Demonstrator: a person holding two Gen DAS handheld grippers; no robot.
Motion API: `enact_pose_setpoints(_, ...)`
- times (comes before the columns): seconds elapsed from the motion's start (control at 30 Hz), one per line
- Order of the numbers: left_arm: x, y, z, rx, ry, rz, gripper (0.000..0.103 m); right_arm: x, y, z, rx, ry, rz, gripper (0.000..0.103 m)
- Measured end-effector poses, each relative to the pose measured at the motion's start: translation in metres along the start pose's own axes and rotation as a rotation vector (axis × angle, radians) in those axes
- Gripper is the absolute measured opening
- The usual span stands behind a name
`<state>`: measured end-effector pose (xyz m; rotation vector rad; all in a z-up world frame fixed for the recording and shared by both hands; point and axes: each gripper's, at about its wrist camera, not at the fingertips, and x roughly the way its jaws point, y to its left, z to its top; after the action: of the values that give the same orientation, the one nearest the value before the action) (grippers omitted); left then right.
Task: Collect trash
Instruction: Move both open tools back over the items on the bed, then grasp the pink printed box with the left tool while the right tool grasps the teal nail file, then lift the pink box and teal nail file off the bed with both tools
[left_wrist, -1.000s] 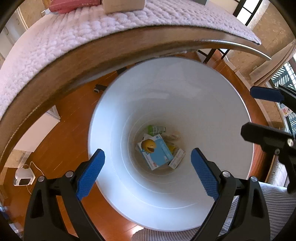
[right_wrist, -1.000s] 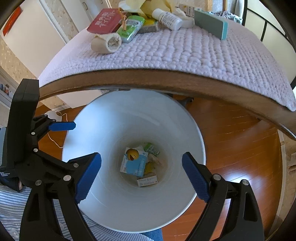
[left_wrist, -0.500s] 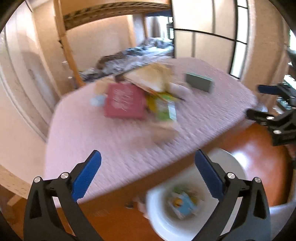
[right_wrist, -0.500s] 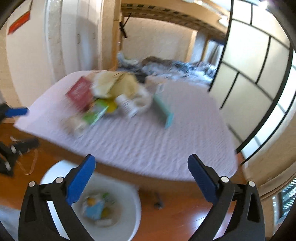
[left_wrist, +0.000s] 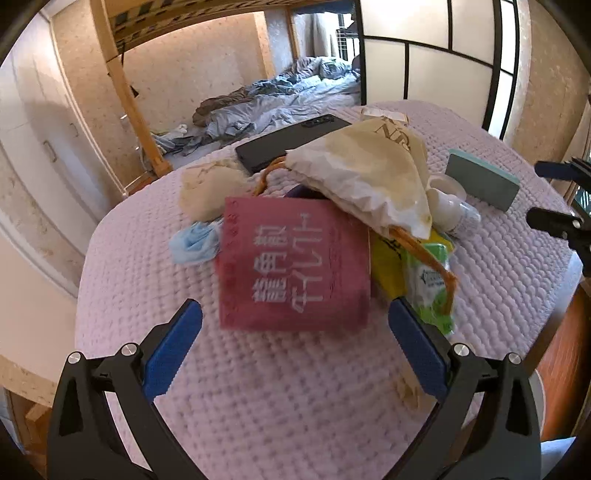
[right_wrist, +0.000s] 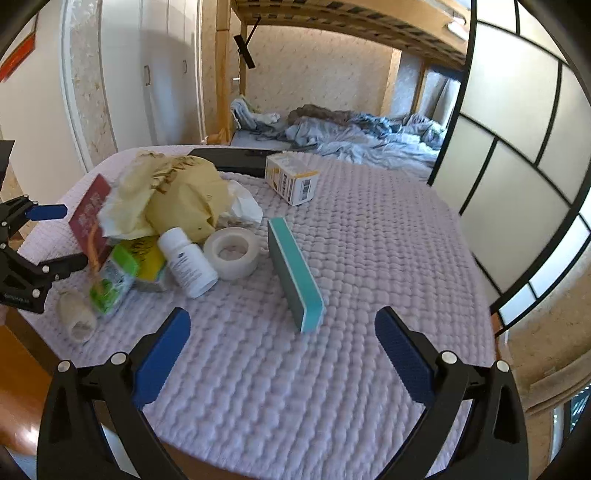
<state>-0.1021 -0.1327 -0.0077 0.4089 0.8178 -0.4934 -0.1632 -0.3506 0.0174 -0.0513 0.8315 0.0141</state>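
Observation:
Trash lies piled on a table with a lilac quilted cover. In the left wrist view my left gripper is open and empty, just in front of a red packet. Behind it lie a crumpled paper bag, a green packet and a blue face mask. In the right wrist view my right gripper is open and empty, facing a teal block, a white bottle and a tape roll.
A white and orange box and a black phone lie at the table's far side. A cardboard roll sits near the front left edge. A bunk bed with rumpled bedding stands behind. The white bin's rim shows at lower right.
Both grippers have lifted from looking down into the white bin to facing the table top and its pile. Both stayed open and empty.

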Motion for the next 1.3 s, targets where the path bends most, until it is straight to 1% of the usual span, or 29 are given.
enact_pose_setpoints(0.13, 0.013, -0.005, 0.005, 0.037, 0.012, 0.050, 0.102, 0.020, -0.003, 0.009, -0.012, 0.009, 0.009, 0.095)
enact_pose_setpoints(0.17, 0.015, -0.005, 0.007, 0.032, 0.013, 0.050, 0.102, 0.024, -0.003, 0.011, -0.022, 0.011, 0.011, 0.091)
enact_pose_setpoints(0.23, 0.020, -0.002, 0.010, 0.017, 0.013, 0.045, 0.102, 0.032, -0.003, 0.015, -0.033, 0.016, 0.016, 0.088)
enact_pose_setpoints(0.27, 0.022, 0.000, 0.011, 0.009, 0.011, 0.046, 0.102, 0.037, -0.004, 0.017, -0.038, 0.020, 0.020, 0.085)
enact_pose_setpoints(0.3, 0.023, 0.002, 0.013, -0.006, 0.006, 0.045, 0.102, 0.040, -0.004, 0.019, -0.040, 0.025, 0.026, 0.080)
enact_pose_setpoints(0.33, 0.022, 0.003, 0.012, -0.016, 0.005, 0.041, 0.102, 0.044, -0.005, 0.020, -0.040, 0.033, 0.035, 0.077)
enact_pose_setpoints(0.37, 0.023, 0.005, 0.013, -0.031, 0.006, 0.033, 0.102, 0.048, -0.006, 0.021, -0.036, 0.042, 0.044, 0.071)
enact_pose_setpoints(0.4, 0.024, 0.007, 0.013, -0.045, 0.008, 0.024, 0.101, 0.051, -0.008, 0.022, -0.032, 0.048, 0.052, 0.068)
enact_pose_setpoints(0.43, 0.025, 0.007, 0.013, -0.052, 0.007, 0.018, 0.100, 0.053, -0.009, 0.022, -0.028, 0.054, 0.059, 0.063)
enact_pose_setpoints(0.5, 0.028, 0.008, 0.013, -0.059, 0.007, 0.001, 0.093, 0.057, -0.011, 0.022, -0.028, 0.066, 0.063, 0.050)
enact_pose_setpoints(0.53, 0.027, 0.007, 0.012, -0.060, 0.005, -0.005, 0.091, 0.059, -0.011, 0.021, -0.033, 0.072, 0.066, 0.046)
enact_pose_setpoints(0.57, 0.026, 0.006, 0.012, -0.059, 0.002, -0.004, 0.091, 0.060, -0.012, 0.021, -0.035, 0.076, 0.075, 0.036)
enact_pose_setpoints(0.6, 0.025, 0.005, 0.012, -0.055, 0.001, 0.004, 0.091, 0.061, -0.012, 0.020, -0.036, 0.081, 0.088, 0.031)
enact_pose_setpoints(0.73, 0.021, 0.003, 0.010, -0.048, -0.001, 0.018, 0.090, 0.056, -0.016, 0.015, -0.008, 0.074, 0.116, 0.028)
enact_pose_setpoints(0.77, 0.019, 0.002, 0.010, -0.050, -0.001, 0.016, 0.090, 0.053, -0.017, 0.015, -0.002, 0.069, 0.124, 0.023)
enact_pose_setpoints(0.8, 0.019, 0.002, 0.010, -0.053, -0.001, 0.016, 0.090, 0.050, -0.018, 0.014, 0.005, 0.062, 0.130, 0.022)
enact_pose_setpoints(0.9, 0.016, 0.002, 0.008, -0.064, 0.000, 0.019, 0.090, 0.042, -0.018, 0.013, 0.016, 0.049, 0.142, 0.020)
enact_pose_setpoints(1.0, 0.012, 0.003, 0.006, -0.077, -0.002, 0.015, 0.090, 0.034, -0.015, 0.010, 0.014, 0.041, 0.145, 0.019)
enact_pose_setpoints(1.07, 0.011, 0.004, 0.005, -0.081, 0.004, 0.011, 0.090, 0.033, -0.013, 0.009, 0.011, 0.048, 0.130, 0.019)
enact_pose_setpoints(1.13, 0.013, 0.005, 0.003, -0.082, 0.010, 0.014, 0.090, 0.038, -0.011, 0.007, 0.008, 0.070, 0.134, 0.028)
enact_pose_setpoints(1.17, 0.014, 0.005, 0.002, -0.083, 0.013, 0.015, 0.090, 0.041, -0.010, 0.009, 0.007, 0.072, 0.125, 0.041)
enact_pose_setpoints(1.2, 0.014, 0.006, 0.002, -0.085, 0.014, 0.015, 0.090, 0.044, -0.009, 0.009, 0.007, 0.073, 0.119, 0.059)
enact_pose_setpoints(1.27, 0.014, 0.007, 0.002, -0.092, 0.013, 0.011, 0.090, 0.051, -0.005, 0.010, -0.001, 0.094, 0.104, 0.071)
enact_pose_setpoints(1.3, 0.015, 0.007, 0.002, -0.095, 0.014, 0.008, 0.090, 0.054, -0.003, 0.010, -0.008, 0.104, 0.092, 0.072)
